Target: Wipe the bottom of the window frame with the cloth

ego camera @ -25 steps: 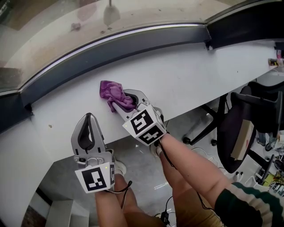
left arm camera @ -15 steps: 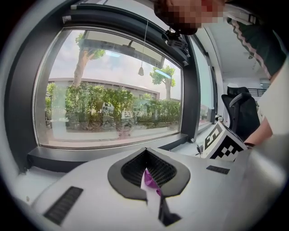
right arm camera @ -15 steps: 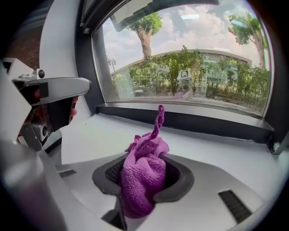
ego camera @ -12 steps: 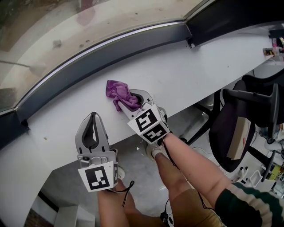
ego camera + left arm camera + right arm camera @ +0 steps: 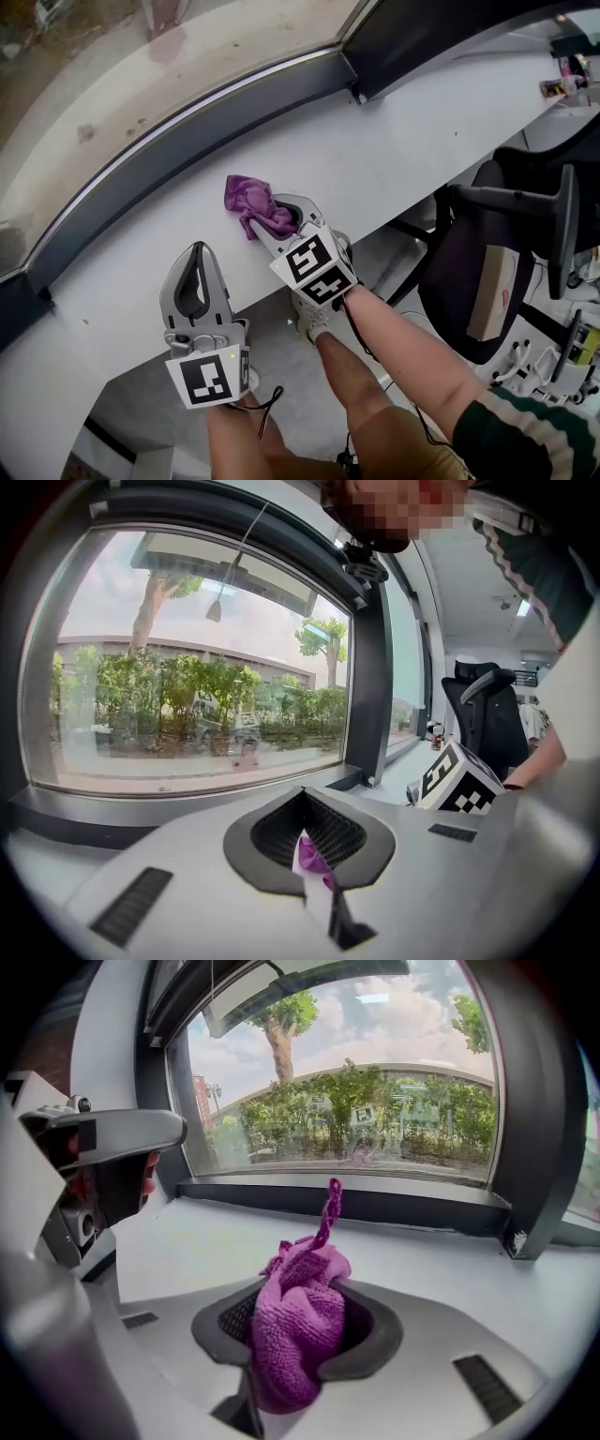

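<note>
Over the last second, the cloth (image 5: 251, 202) is carried along the sill (image 5: 403, 150), parallel to the bottom rail of the window frame (image 5: 187, 141). It now sits noticeably nearer the rail's right-hand joint with the upright post (image 5: 356, 92) than it did. Part of that shift is likely head motion, since the whole view is panned the same way. The gap between cloth and rail is not closed: a strip of bare sill is still seen between them, and no contact with the rail is made. The right gripper (image 5: 272, 214) is clamped on the cloth, with the bulk bunched between the jaws and a loose twisted tail pointing toward the rail. The left gripper (image 5: 195, 251) is kept further back from the rail and to the left of the cloth. Its jaws are pressed together on nothing; the purple seen through their slot is only the cloth beyond. Read: repositioning only, wiping not started. Next move is judged to be a push forward until the cloth is pressed on the rail, then a sweep along it. Risk: the tight wad gives only a small contact patch.
</note>
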Demonstrator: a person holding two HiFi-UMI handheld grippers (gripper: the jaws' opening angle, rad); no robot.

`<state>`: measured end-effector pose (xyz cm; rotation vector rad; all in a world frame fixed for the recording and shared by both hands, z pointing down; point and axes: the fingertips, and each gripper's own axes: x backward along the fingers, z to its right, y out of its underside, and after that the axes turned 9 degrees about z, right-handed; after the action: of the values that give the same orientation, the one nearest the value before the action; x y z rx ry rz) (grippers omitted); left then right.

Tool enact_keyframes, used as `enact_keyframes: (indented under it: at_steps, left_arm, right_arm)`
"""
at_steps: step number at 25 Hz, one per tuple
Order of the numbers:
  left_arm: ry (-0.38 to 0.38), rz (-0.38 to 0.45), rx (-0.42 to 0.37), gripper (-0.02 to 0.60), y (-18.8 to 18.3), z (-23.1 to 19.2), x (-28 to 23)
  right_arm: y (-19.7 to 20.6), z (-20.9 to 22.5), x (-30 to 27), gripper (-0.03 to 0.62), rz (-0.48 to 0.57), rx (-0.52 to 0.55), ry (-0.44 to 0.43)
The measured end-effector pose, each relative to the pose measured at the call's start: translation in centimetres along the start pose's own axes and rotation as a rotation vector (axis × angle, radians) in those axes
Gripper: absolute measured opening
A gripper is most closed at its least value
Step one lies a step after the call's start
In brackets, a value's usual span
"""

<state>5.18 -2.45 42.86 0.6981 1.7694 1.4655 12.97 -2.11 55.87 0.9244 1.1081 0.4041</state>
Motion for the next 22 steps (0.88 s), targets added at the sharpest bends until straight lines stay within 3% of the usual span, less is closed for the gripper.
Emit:
enact_keyframes:
  at_steps: [22]
  left_arm:
    - [0.124,-0.015,-0.008,0.006,0.7,8.9,-7.0]
  right_arm:
    - [2.2,11.2,5.0,0.149,0.012,-0.047,0.123]
